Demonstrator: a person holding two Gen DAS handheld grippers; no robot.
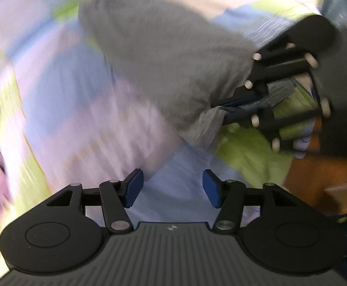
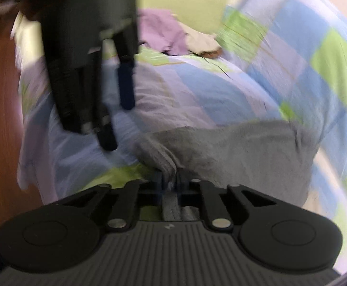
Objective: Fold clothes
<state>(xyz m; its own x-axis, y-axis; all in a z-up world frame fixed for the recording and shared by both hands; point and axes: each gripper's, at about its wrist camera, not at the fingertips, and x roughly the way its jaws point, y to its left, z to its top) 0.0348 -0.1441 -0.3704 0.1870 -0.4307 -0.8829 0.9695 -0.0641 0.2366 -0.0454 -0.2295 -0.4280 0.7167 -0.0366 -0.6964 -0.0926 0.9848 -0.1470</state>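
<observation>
No words, numbers or brand names can be read in either view. The only mark is a small pale emblem (image 1: 172,227) on the ribbed dark body of the left claw's housing, at the middle of its top edge; it is a shape, not lettering. The same small emblem (image 2: 168,227) sits in the same spot on the right claw's housing. Both views are blurred, and the patchwork bedcover (image 2: 292,54) shows only coloured squares.
</observation>
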